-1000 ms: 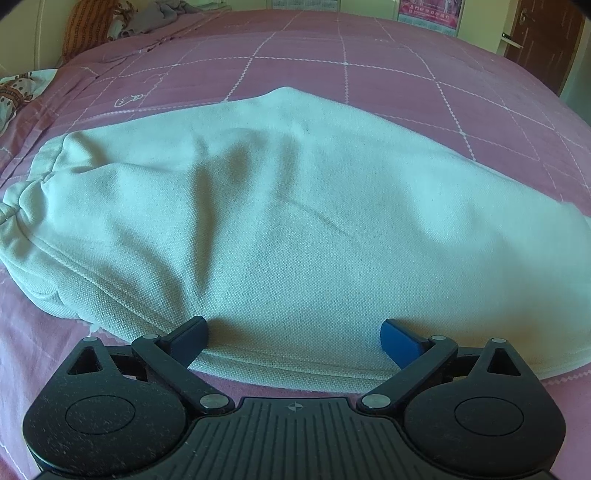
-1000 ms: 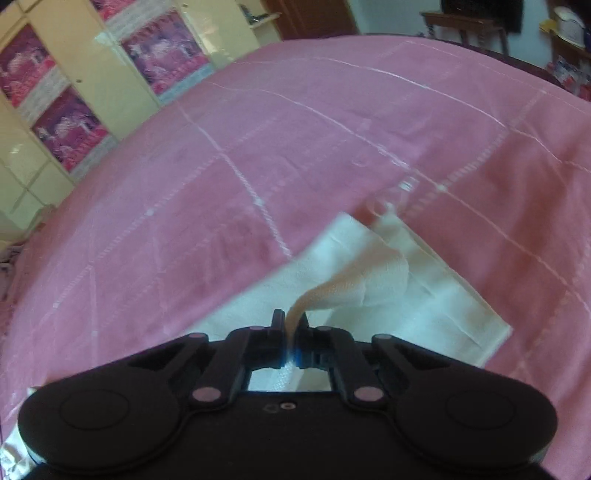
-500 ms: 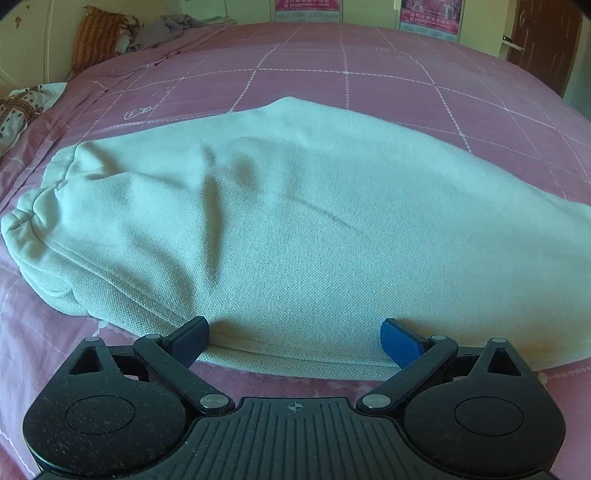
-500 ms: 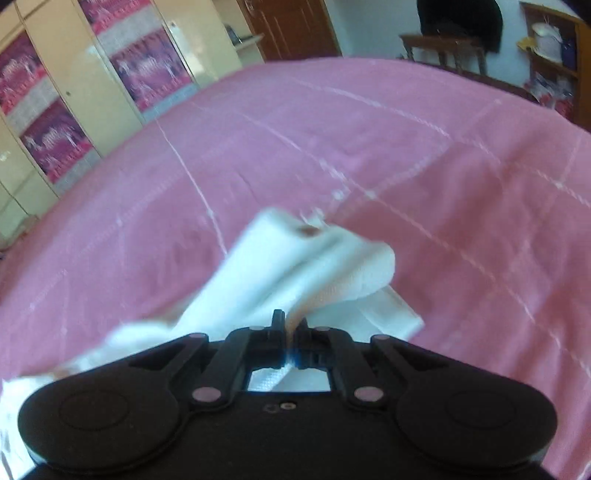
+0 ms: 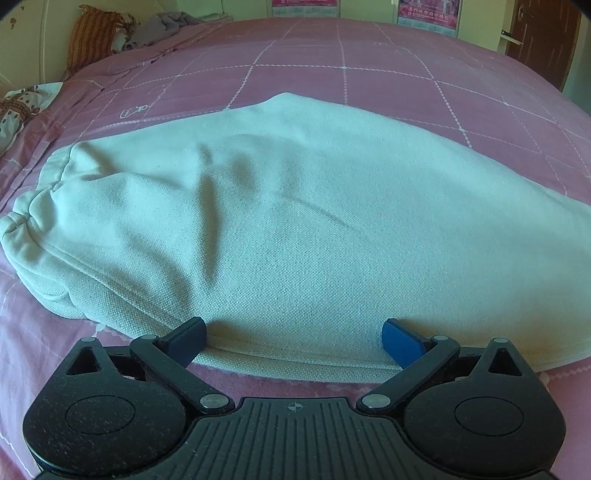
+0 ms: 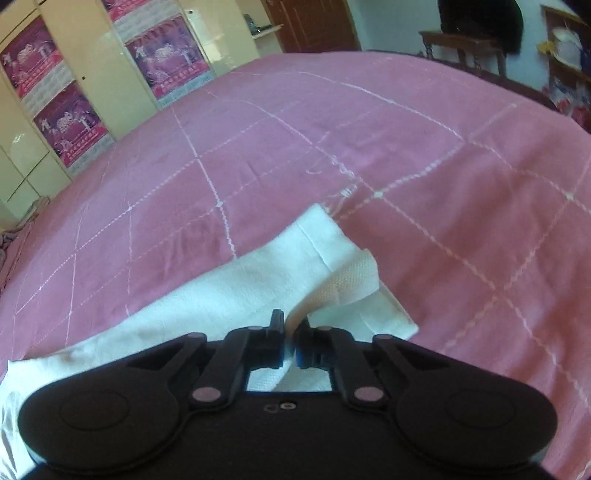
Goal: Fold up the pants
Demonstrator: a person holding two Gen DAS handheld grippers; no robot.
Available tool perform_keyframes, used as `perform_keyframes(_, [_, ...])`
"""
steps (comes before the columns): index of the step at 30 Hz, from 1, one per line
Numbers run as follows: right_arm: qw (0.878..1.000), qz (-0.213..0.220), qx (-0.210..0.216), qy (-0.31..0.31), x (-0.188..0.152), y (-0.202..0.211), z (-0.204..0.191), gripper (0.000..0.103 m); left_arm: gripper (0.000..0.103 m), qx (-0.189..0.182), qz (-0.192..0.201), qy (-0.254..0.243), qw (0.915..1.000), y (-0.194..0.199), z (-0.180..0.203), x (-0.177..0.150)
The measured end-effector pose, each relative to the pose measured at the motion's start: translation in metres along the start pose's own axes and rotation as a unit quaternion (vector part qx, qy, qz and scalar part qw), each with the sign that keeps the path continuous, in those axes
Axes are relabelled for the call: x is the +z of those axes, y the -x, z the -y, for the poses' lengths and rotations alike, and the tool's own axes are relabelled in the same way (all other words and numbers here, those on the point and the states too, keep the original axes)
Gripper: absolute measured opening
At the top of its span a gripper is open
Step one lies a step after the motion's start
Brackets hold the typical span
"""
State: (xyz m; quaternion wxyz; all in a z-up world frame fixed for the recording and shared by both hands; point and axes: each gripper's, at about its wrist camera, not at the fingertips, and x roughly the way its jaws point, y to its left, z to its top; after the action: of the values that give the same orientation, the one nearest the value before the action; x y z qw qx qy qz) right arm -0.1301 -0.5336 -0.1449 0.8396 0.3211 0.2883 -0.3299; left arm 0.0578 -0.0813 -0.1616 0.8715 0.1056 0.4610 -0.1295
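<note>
In the right wrist view the lifted leg end of the pants [image 6: 258,291] has been carried along: a second ago it lay flatter toward the lower right, and it now lies as a band from the lower left corner up to the frame's centre, its hem folded over. In the left wrist view little has changed; the camera sits slightly further back, so more of the bed [image 5: 388,85] shows at the top.

The right tool [image 6: 290,341] has its fingers pressed together on a fold of the pale cloth, which rises from between the tips. The left tool [image 5: 293,338] stands wide apart, its blue pads [image 5: 400,341] at the near edge of the pants [image 5: 295,221], which fill the middle of that frame; whether the pads touch the fabric I cannot tell.

A pillow [image 5: 92,37] and crumpled clothes [image 5: 162,27] lie upper left; a cupboard [image 6: 92,74] with posters stands upper left in the right view.
</note>
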Motion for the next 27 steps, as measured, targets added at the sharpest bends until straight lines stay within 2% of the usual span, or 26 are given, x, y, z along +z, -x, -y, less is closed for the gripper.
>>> perform_keyframes(1, [1.000,0.014,-0.003,0.004,0.002,0.003,-0.001,0.006,0.100,0.001,0.002,-0.001,1.0000,0.000,0.000,-0.001])
perform_keyframes(2, [0.999,0.013,-0.027,0.010,0.001,0.000,0.001,0.008,0.100,0.001,0.003,-0.003,1.0000,0.001,0.001,-0.002])
perform_keyframes(4, [0.996,-0.017,-0.085,0.020,-0.005,-0.014,0.013,0.015,0.100,0.001,0.003,-0.004,1.0000,0.003,0.001,-0.002])
perform_keyframes(5, [0.996,-0.021,-0.082,0.010,-0.008,-0.015,0.022,0.011,0.100,0.000,0.008,-0.003,1.0000,0.007,0.001,-0.002])
perform_keyframes(6, [0.997,-0.010,-0.072,-0.004,-0.009,-0.009,0.029,0.012,0.100,-0.006,0.014,-0.003,0.9999,0.012,0.002,-0.002])
perform_keyframes(8, [0.996,0.019,-0.091,0.003,-0.006,0.007,0.029,0.023,0.100,-0.024,0.033,-0.009,0.9991,0.028,0.008,0.000])
perform_keyframes(9, [0.994,0.037,-0.098,0.014,-0.005,0.014,0.026,0.023,0.100,-0.034,0.045,-0.017,0.9983,0.034,0.014,0.003])
perform_keyframes(11, [0.995,0.062,-0.079,0.030,0.001,0.028,0.017,0.023,0.100,-0.057,0.051,-0.048,0.9959,0.039,0.036,0.011])
perform_keyframes(13, [0.996,0.056,-0.043,0.061,0.003,0.027,-0.003,0.023,0.100,-0.078,0.046,-0.069,0.9934,0.036,0.060,0.020])
perform_keyframes(16, [0.991,0.005,0.032,0.127,-0.011,0.007,-0.049,0.023,0.100,-0.102,0.026,-0.081,0.9911,0.017,0.098,0.031])
perform_keyframes(19, [0.981,-0.043,0.072,0.175,-0.035,-0.022,-0.096,0.021,0.095,-0.096,0.008,-0.092,0.9911,-0.008,0.128,0.042])
perform_keyframes(24, [0.961,-0.080,0.087,0.249,-0.053,-0.073,-0.161,0.020,0.096,-0.073,0.014,-0.079,0.9941,-0.044,0.153,0.075])
perform_keyframes(26, [0.957,-0.074,0.077,0.270,-0.053,-0.090,-0.176,0.019,0.103,-0.068,0.013,-0.074,0.9949,-0.057,0.157,0.091])
perform_keyframes(27, [0.955,-0.066,0.074,0.281,-0.052,-0.093,-0.182,0.019,0.103,-0.066,0.013,-0.076,0.9949,-0.063,0.160,0.096])
